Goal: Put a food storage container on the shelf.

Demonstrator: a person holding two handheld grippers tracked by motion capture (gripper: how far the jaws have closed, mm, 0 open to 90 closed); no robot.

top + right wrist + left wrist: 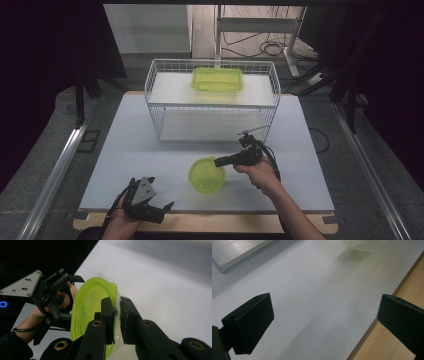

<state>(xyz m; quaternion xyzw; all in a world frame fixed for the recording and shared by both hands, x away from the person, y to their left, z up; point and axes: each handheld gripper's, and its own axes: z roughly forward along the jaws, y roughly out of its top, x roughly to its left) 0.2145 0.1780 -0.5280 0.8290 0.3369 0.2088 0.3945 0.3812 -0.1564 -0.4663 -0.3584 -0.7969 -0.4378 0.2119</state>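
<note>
Your right gripper pinches the rim of the round green container, which sits near the white table's front edge. Your left gripper, jaws wide and empty, rests beside it. Wire basket stands behind

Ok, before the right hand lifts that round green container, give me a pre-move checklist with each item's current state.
1. Right gripper shut on the round green container: ok, its jaws pinch the rim in the right gripper view.
2. Grip deep enough to hold through a lift: cannot tell, the jaws catch the thin wall at one side only.
3. Left gripper apart from the container: ok, it sits open near the table's front edge.
4. Wire basket has room: ok, the rectangular green container takes up only part of the upper level.
5. Path from container to basket free: ok, bare white tabletop lies between.
</note>
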